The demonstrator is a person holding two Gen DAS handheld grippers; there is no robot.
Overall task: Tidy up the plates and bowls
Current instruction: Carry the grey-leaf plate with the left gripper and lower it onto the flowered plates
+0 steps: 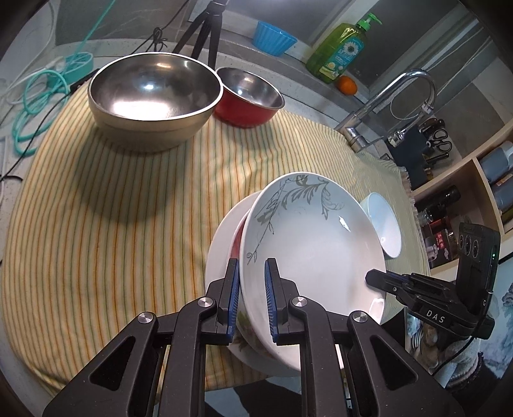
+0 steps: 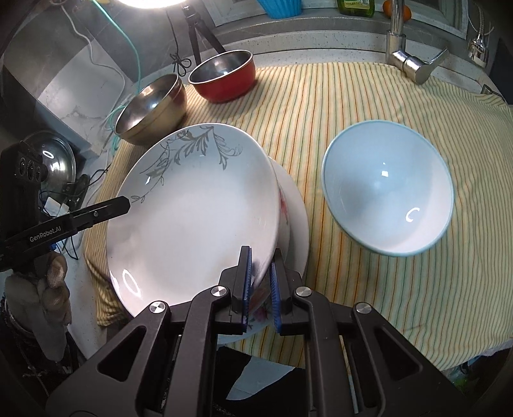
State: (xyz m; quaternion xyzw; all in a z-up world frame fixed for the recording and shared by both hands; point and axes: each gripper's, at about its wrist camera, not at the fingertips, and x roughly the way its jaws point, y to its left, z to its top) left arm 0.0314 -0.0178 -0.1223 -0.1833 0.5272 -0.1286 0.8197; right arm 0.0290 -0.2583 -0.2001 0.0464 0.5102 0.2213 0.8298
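A white plate with a grey leaf pattern [image 1: 307, 243] [image 2: 198, 205] hangs tilted over a second white plate with a red flower print [image 1: 221, 243] [image 2: 296, 218], which lies on the striped cloth [image 1: 112, 208]. My left gripper [image 1: 251, 269] [image 2: 123, 203] is shut on the leaf plate's left rim. My right gripper [image 2: 261, 256] [image 1: 372, 277] is shut on its right rim. I cannot tell whether the two plates touch. A pale blue bowl [image 2: 388, 189] [image 1: 384, 221] sits to the right. A large steel bowl [image 1: 154, 93] [image 2: 150, 109] and a red bowl [image 1: 248, 96] [image 2: 222, 77] stand at the back.
A faucet [image 1: 384, 106] [image 2: 400, 48] rises at the cloth's far right edge. On the ledge behind are a green soap bottle [image 1: 340, 48], an orange [image 1: 347, 86] and a blue ribbed bowl [image 1: 274, 37]. A tripod [image 1: 208, 29] and cables [image 1: 35, 99] lie at the back left.
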